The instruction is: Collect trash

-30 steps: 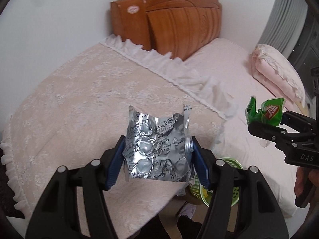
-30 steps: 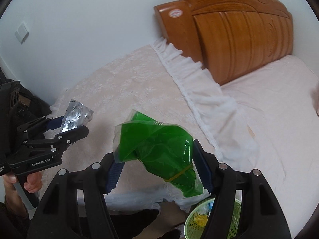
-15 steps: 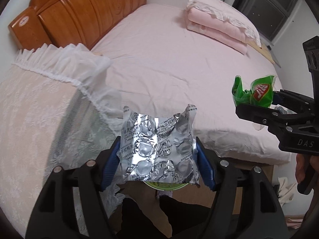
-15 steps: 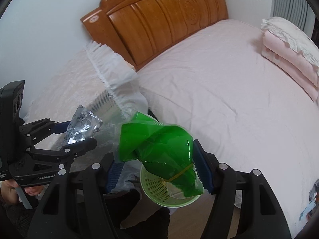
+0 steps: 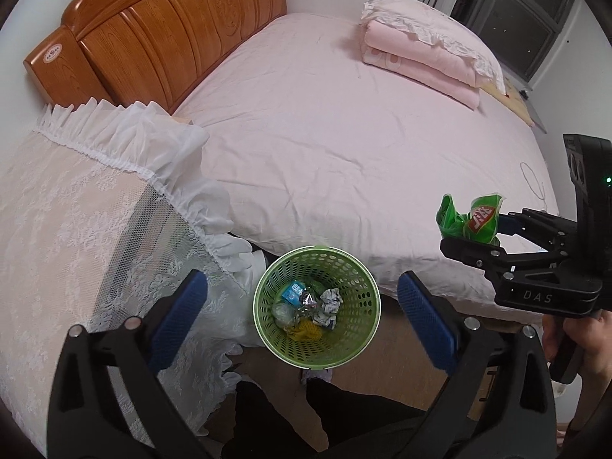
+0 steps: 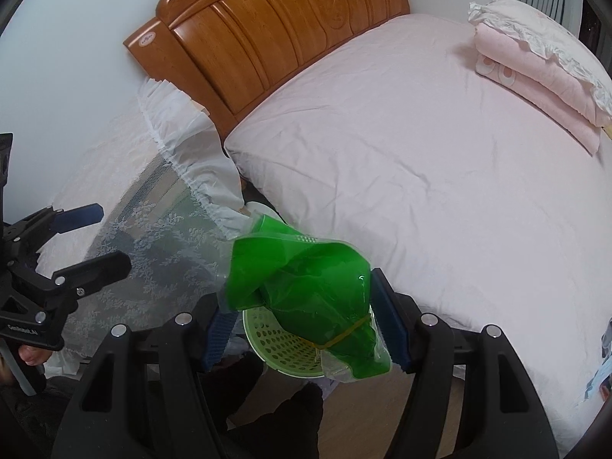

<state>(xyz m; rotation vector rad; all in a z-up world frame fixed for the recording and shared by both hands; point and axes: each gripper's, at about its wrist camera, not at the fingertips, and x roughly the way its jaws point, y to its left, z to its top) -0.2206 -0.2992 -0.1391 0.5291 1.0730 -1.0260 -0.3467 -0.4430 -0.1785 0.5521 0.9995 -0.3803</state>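
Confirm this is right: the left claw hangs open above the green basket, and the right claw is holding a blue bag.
Not quite: the bag in the right claw is green, not blue, as the right wrist view shows. The rest holds: the left claw is opening, nothing between its pads, above the green basket.

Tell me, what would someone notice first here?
Probably the bright green wrapper pinched in the right gripper, hanging just above the green basket on the floor beside the bed. The left gripper is right over that basket, its jaws opening with nothing between them.
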